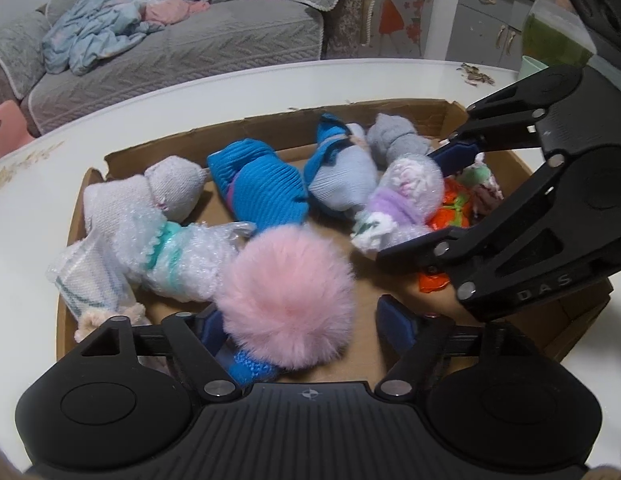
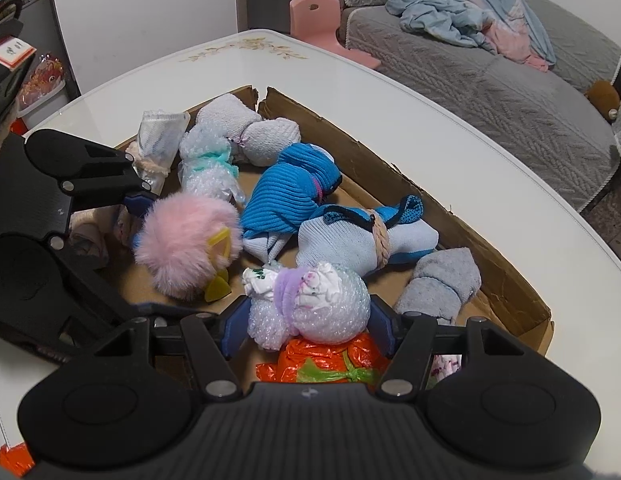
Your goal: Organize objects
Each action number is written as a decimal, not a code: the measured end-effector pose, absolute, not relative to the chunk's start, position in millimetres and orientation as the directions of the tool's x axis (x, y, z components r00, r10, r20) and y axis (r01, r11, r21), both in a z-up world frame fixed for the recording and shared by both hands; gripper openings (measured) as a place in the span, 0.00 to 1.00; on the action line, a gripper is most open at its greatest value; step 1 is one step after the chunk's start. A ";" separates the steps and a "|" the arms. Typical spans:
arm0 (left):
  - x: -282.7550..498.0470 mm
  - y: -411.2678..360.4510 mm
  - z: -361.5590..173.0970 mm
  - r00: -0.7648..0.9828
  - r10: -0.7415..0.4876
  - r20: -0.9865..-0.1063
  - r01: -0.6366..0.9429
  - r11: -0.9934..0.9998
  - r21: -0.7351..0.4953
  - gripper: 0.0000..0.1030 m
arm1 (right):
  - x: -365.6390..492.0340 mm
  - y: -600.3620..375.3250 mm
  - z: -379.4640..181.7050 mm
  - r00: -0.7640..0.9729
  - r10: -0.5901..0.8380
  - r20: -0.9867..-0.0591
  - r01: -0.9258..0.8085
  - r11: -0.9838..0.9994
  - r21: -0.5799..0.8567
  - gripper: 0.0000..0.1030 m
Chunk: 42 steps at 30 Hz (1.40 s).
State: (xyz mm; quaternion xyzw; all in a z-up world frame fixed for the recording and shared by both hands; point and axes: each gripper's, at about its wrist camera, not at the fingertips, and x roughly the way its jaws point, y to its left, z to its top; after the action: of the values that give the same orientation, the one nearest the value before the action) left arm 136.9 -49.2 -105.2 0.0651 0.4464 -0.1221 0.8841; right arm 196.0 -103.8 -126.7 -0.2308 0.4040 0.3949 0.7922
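The left gripper (image 1: 306,320) stands released around the pink pompom (image 1: 288,296), light and squashy. The right gripper (image 2: 306,324) clasps the bubble-wrapped bundle (image 2: 310,304), soft and crushable; its round middle seems best

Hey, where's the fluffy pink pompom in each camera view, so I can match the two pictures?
Left wrist: the pink pompom sits low in the middle, between the left gripper's open fingers.
Right wrist: the pompom sits left of middle, beside the left gripper coming in from the left edge.
Shared landmark: the bright blue ribbed sock, just beyond the pompom in the cardboard tray.
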 end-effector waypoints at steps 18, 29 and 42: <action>95.4 -33.4 -60.2 0.617 -0.212 -0.757 0.238 0.968 -0.078 0.87 | 178.1 -123.9 -92.2 0.416 0.453 -0.789 -0.786 0.615 -0.061 0.69; 2.3 -9.1 -53.7 0.625 -0.209 -0.752 0.145 0.978 -0.152 0.91 | 112.3 -165.0 -48.8 0.512 0.496 -0.701 -0.713 0.700 -0.025 0.80; -54.7 -59.1 -69.1 0.534 -0.351 -0.769 0.244 0.935 -0.258 0.93 | 10.6 -193.6 -47.9 0.569 0.432 -0.700 -0.666 0.741 -0.084 0.87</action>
State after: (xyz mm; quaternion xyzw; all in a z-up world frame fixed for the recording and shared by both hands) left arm -54.7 -59.1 -69.1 -0.0597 0.4519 -0.1702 0.8736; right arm 10.6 -193.6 -47.9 -0.1721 0.3404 0.3158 0.8688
